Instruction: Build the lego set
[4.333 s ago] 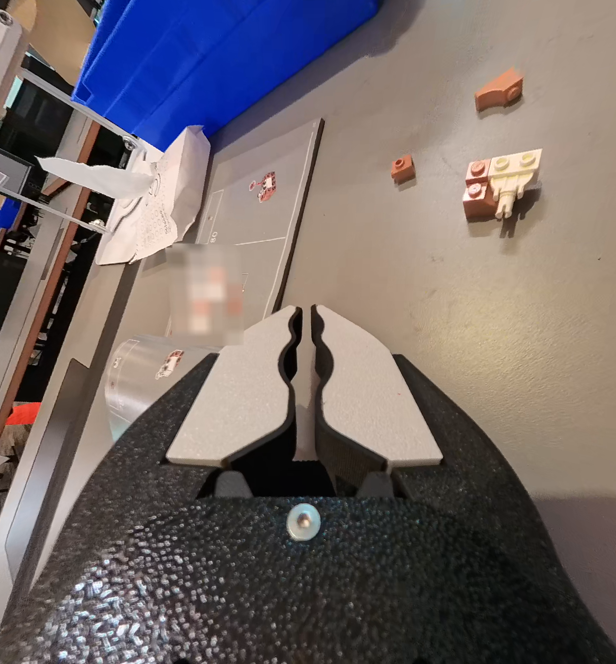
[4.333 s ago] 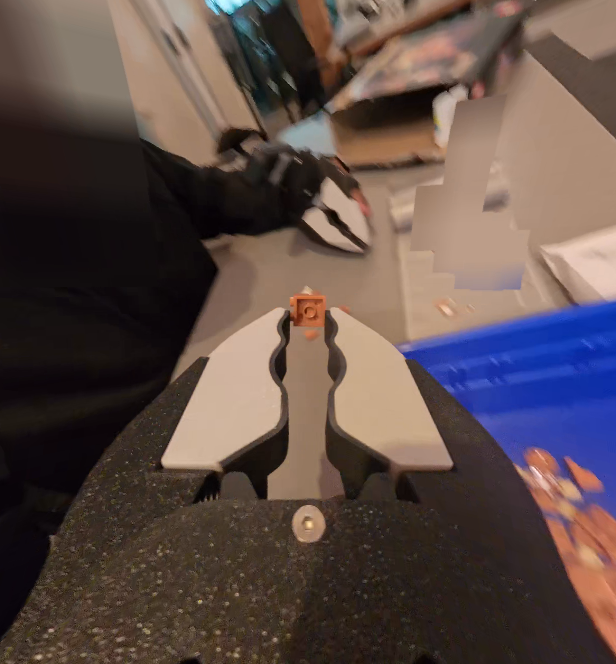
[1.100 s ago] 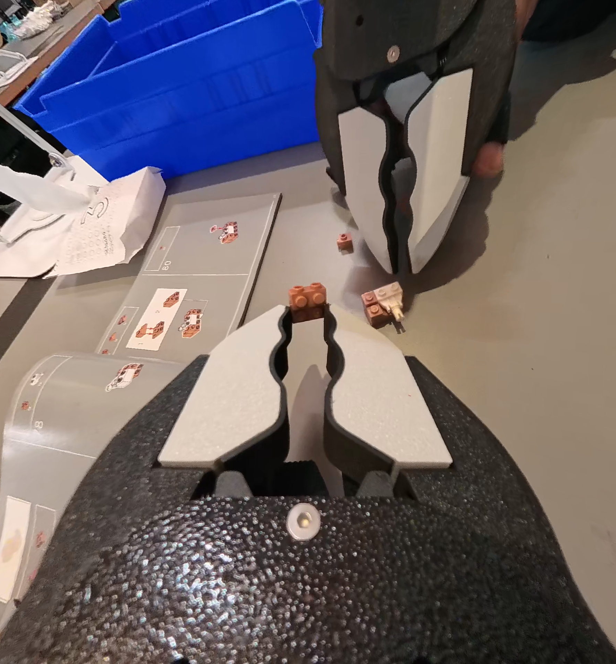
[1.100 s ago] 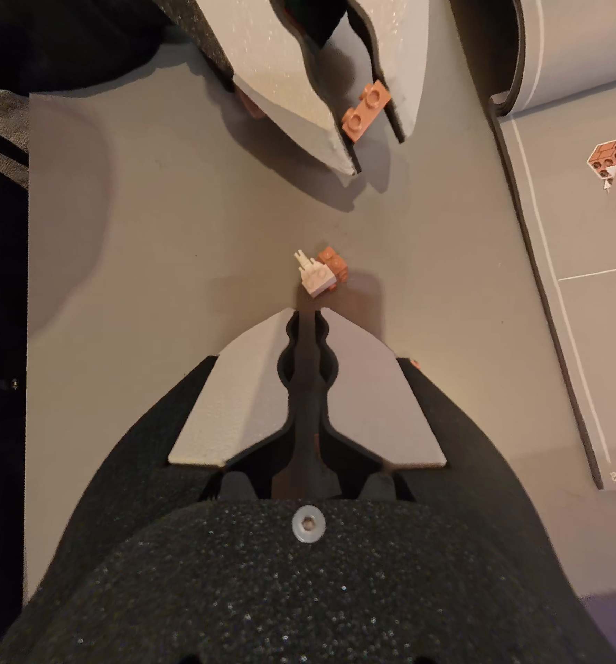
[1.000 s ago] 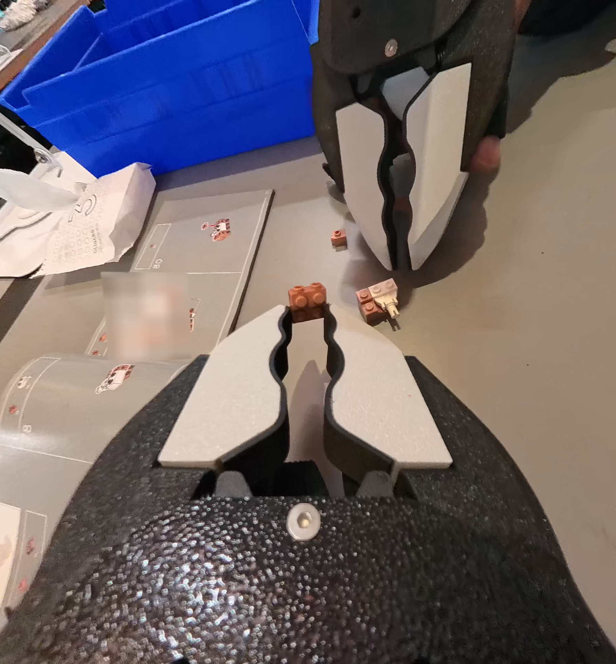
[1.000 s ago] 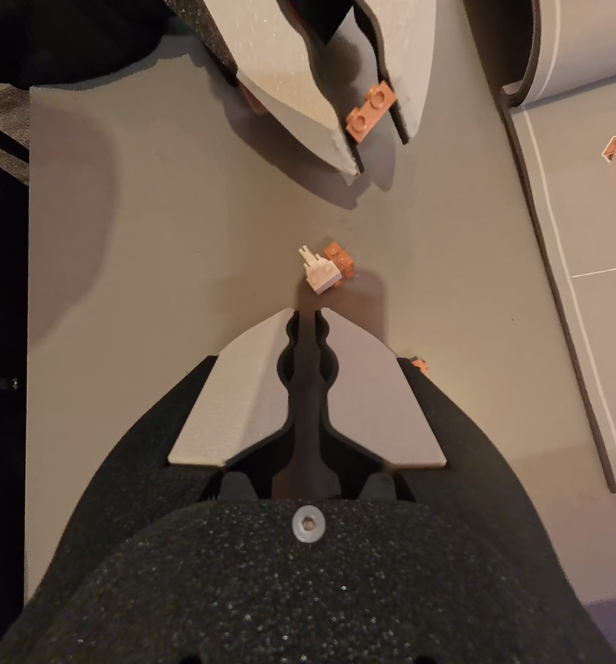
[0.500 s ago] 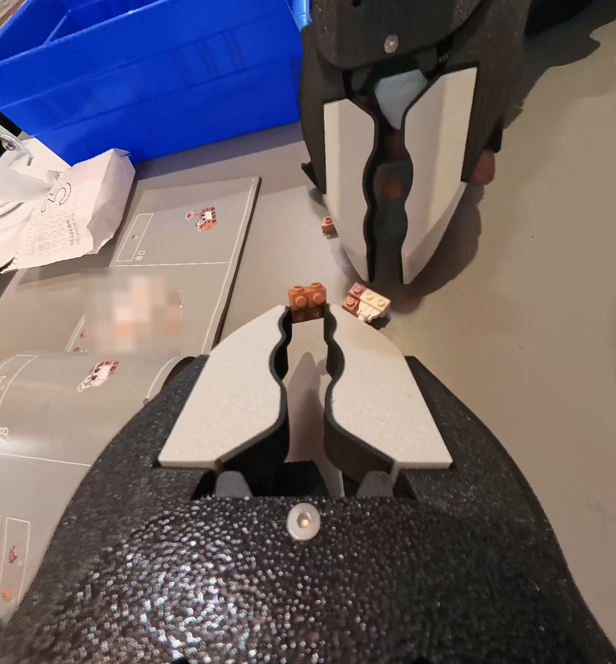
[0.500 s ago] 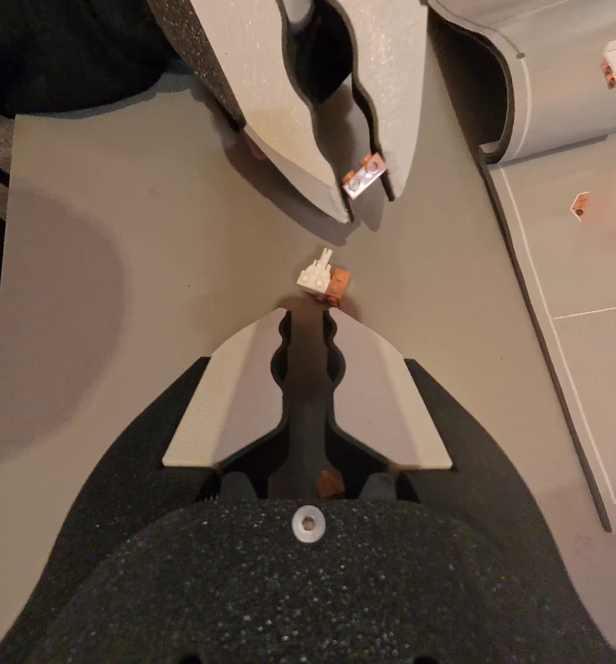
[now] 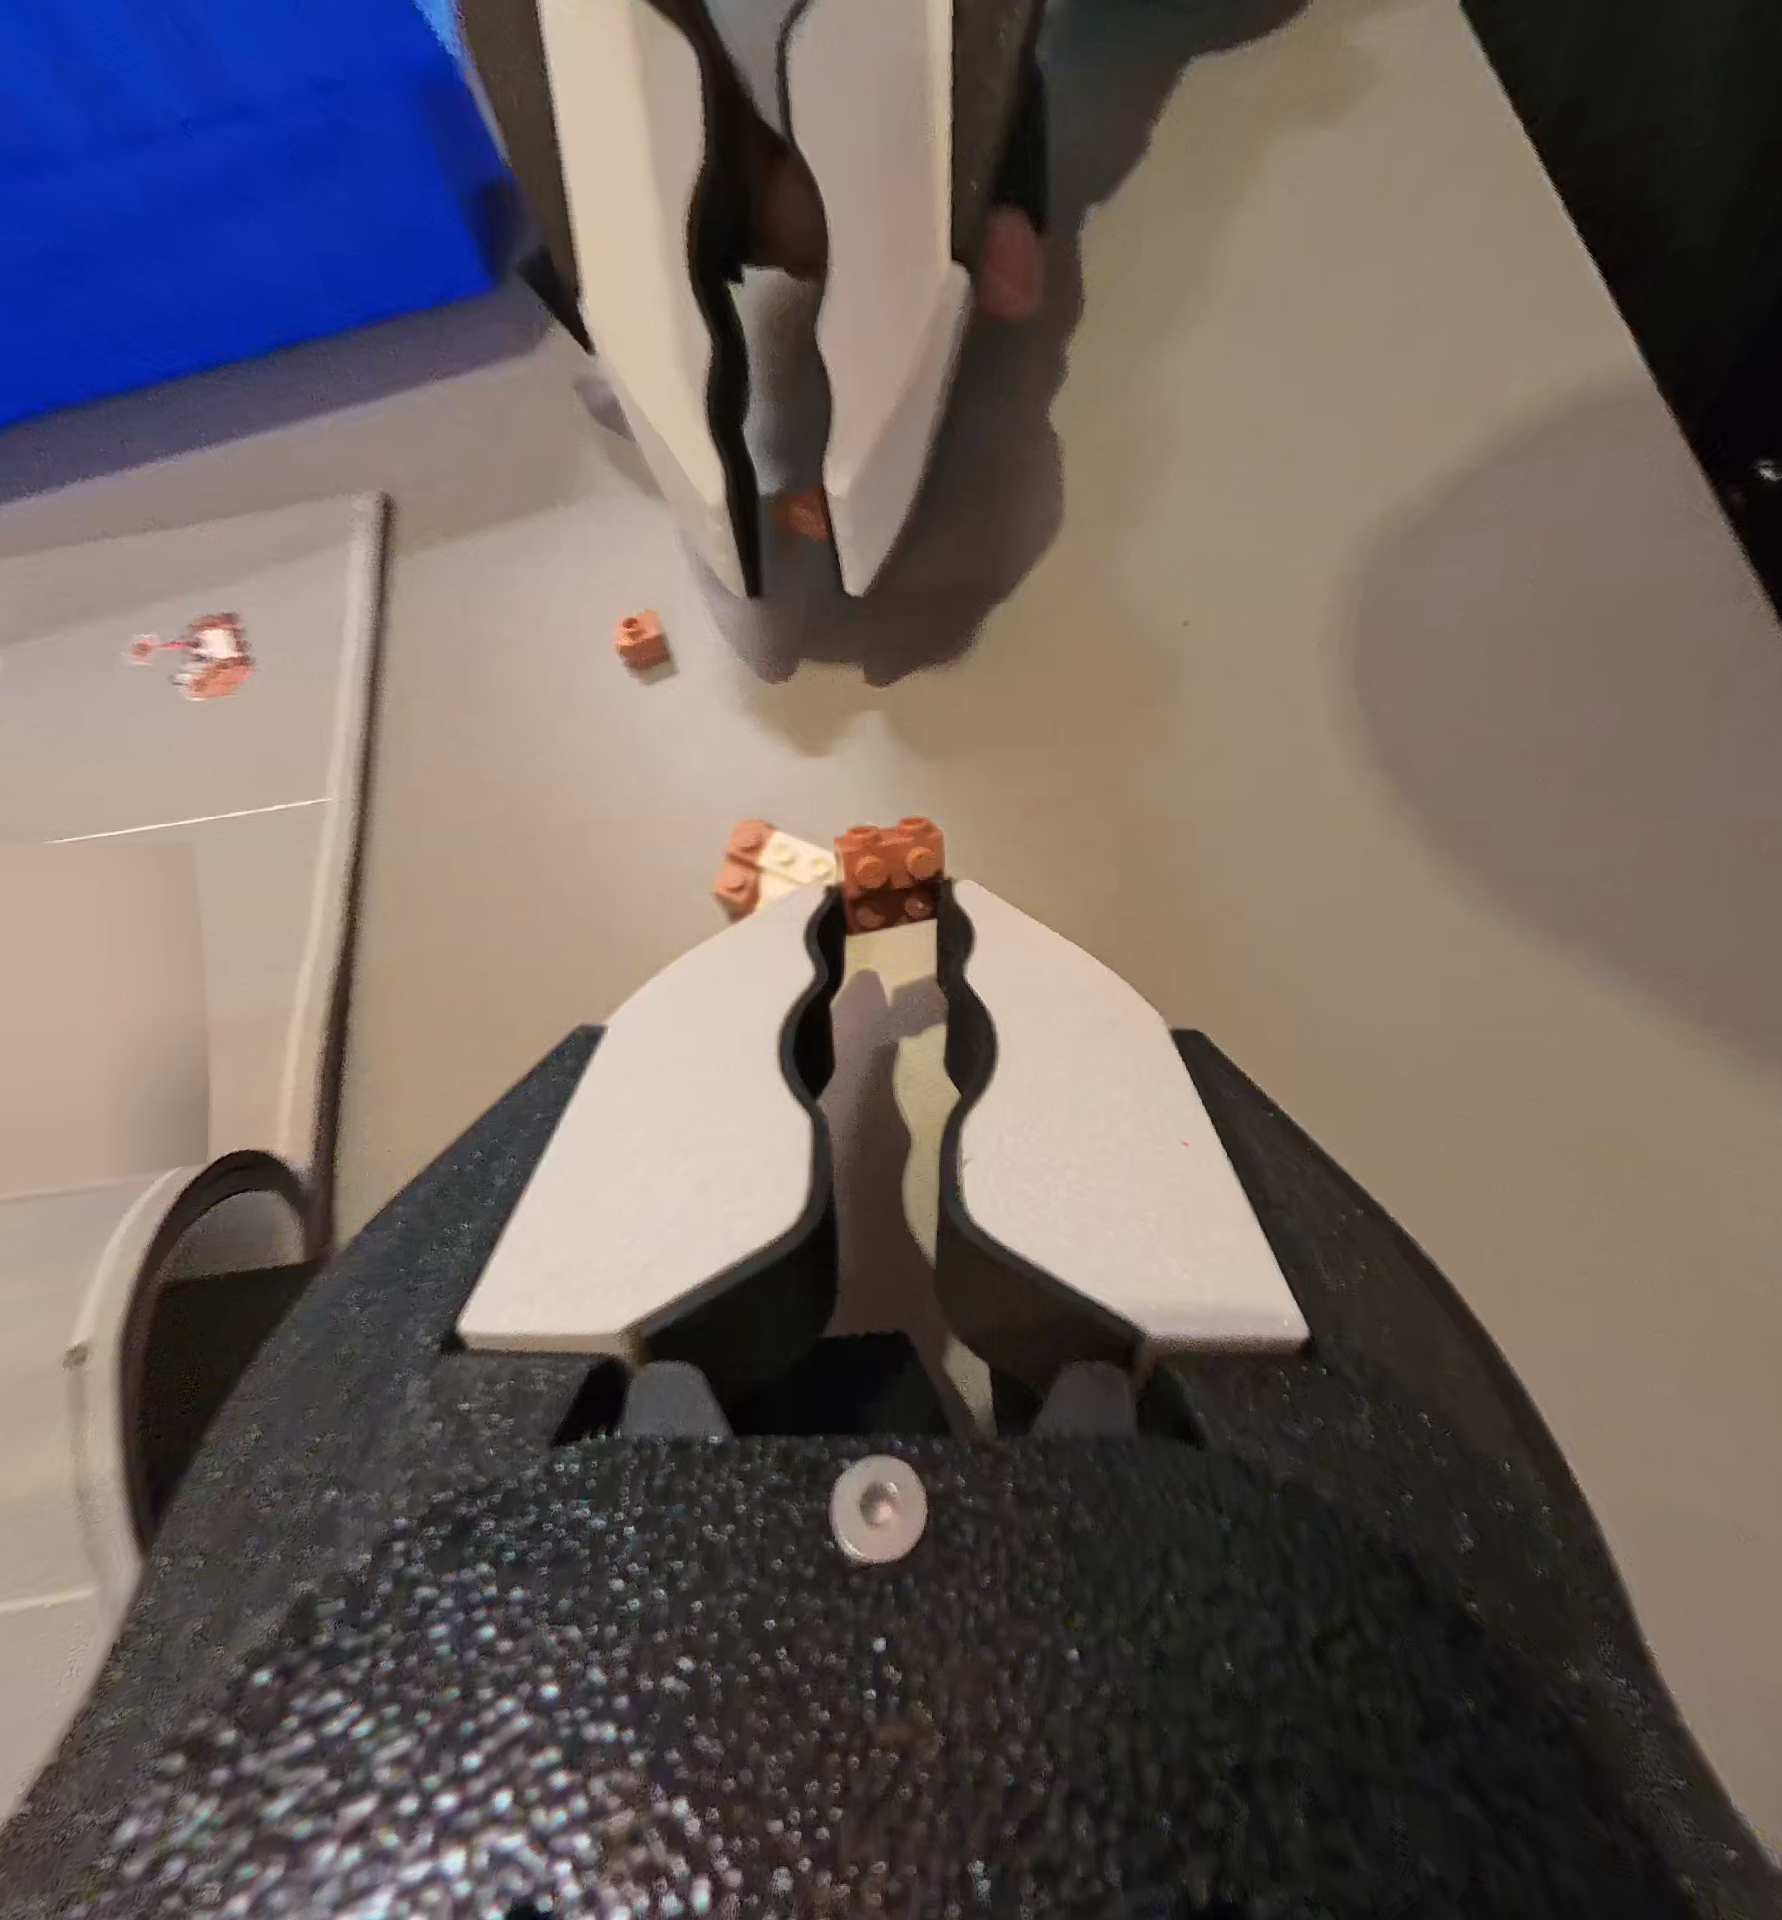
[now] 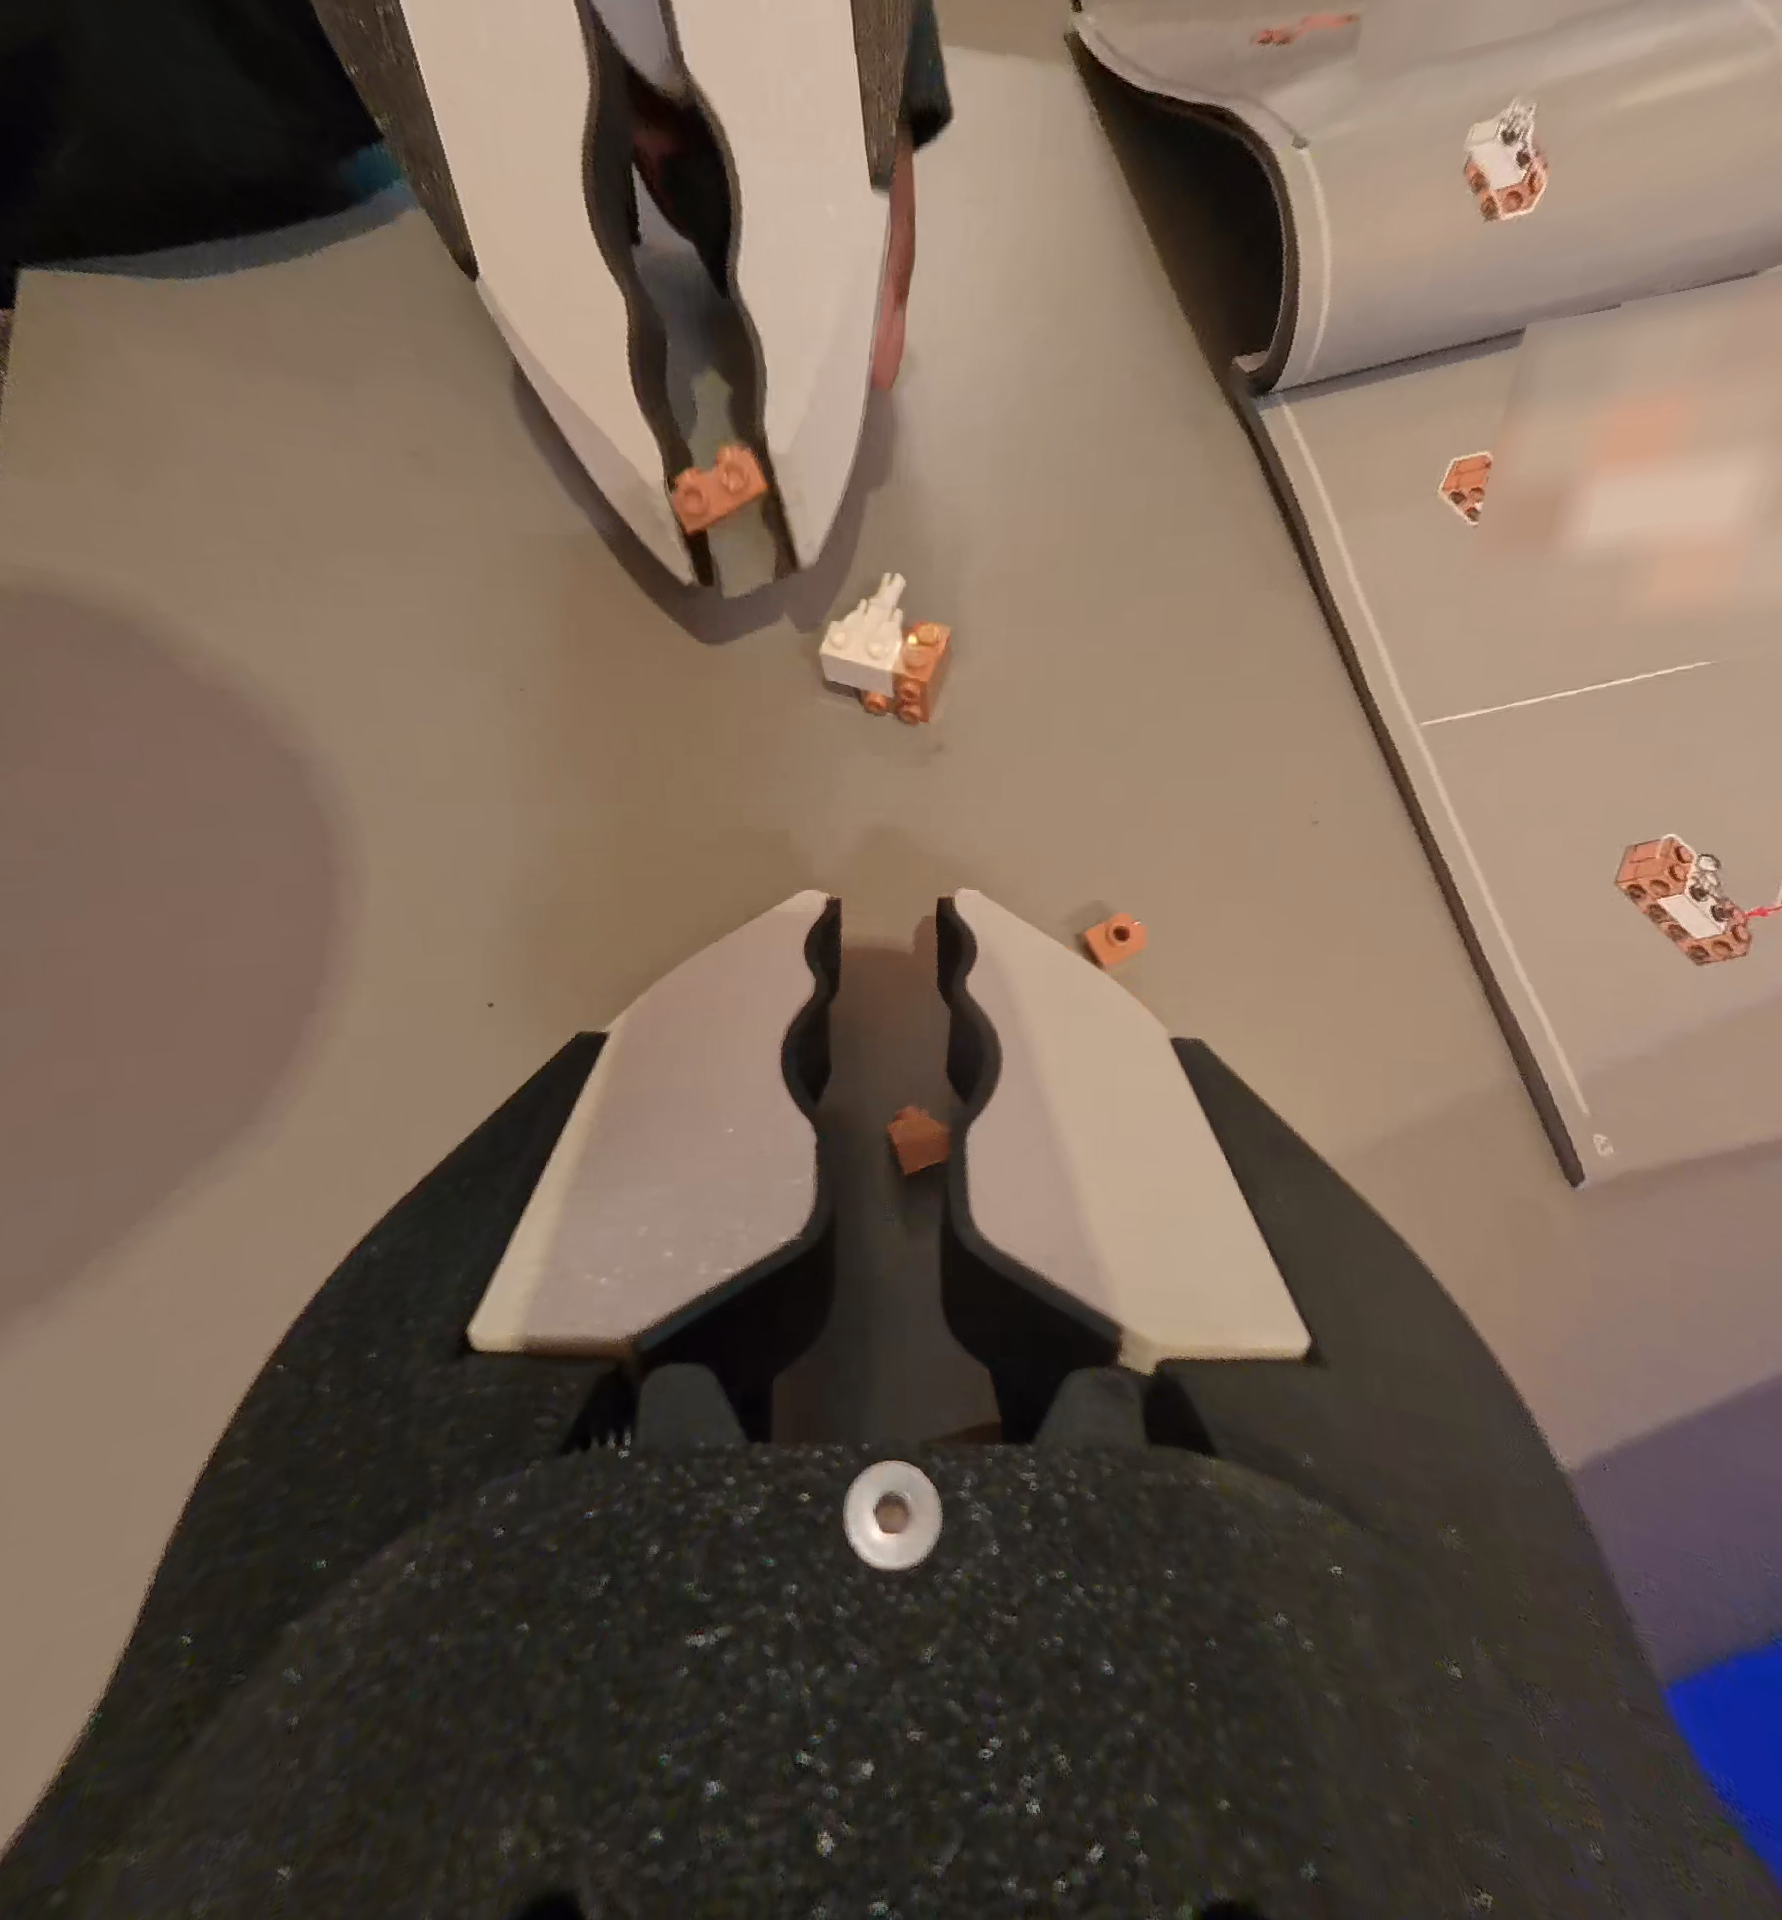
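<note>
Left wrist view: my left tool [image 9: 892, 904] pinches a brown brick [image 9: 887, 868], white-and-brown assembly [image 9: 767, 868] just left; right tool [image 10: 887, 914] open, empty, farther.

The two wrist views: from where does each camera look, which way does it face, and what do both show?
Left wrist view: sits on the left gripper, looks down along its fingers pinching a brown brick; the right gripper faces it.
Right wrist view: sits on the right gripper, open over the table; faces the left gripper.
Shared: both grippers, the brick, the white-brown assembly, a small brown brick, the booklet.
</note>
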Tool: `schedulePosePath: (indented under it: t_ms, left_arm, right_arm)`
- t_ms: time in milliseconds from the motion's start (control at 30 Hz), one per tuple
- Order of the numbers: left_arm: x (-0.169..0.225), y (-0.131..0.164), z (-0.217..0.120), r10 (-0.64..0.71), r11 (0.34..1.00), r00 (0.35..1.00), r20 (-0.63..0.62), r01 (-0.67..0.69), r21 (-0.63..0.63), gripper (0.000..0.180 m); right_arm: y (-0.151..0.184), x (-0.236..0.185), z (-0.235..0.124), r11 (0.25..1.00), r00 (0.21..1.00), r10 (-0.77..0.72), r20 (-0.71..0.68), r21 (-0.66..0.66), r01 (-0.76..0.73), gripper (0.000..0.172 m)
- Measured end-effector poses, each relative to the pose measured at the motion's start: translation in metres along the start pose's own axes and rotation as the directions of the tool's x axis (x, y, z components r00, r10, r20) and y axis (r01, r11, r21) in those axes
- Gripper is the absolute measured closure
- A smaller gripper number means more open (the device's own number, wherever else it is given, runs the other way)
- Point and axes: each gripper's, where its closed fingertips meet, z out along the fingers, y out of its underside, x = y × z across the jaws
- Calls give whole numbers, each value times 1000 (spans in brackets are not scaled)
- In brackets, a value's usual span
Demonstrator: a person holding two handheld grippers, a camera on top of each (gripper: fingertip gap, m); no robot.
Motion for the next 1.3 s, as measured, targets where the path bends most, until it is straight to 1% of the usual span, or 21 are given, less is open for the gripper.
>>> schedulePosePath:
  t_ms: [100,200,300,500,667,767,867,1000,1167,1300]
  left_arm:
    - [14,-2,10,-30,999,997,-66,28,-38,164]
    - [25,-4,19,-82,995,989,-123,73,-70,164]
    - [31,-2,26,-121,988,983,-141,105,-113,164]
    - [38,-1,32,-140,981,978,-157,115,-155,164]
    - [42,-3,35,-161,979,971,-175,134,-156,164]
    - [42,-3,35,-161,978,972,-174,134,-160,164]
    - [42,-3,35,-155,979,973,-172,128,-158,164]
    - [37,-4,37,-149,982,978,-144,130,-135,164]
    - [33,-2,36,-126,985,985,-121,110,-132,165]
    - [31,-3,35,-119,987,987,-110,106,-123,165]
  right_arm:
    - [-4,-12,-4,999,1000,-21,11,37,20,156]
    - [-14,-31,0,996,998,-40,54,81,35,156]
    - [-20,-44,9,995,995,-23,100,99,13,156]
    - [-20,-51,24,996,995,-39,93,82,31,153]
    - [-23,-57,26,994,992,-71,100,92,62,151]
    - [-22,-59,28,993,991,-97,94,80,89,155]
    - [-21,-59,28,992,991,-104,85,78,97,155]
    - [-17,-55,25,995,995,-70,72,70,65,155]
    - [-6,-48,21,1000,998,-22,63,21,20,155]
    - [1,-43,19,1000,999,-13,40,-9,14,155]
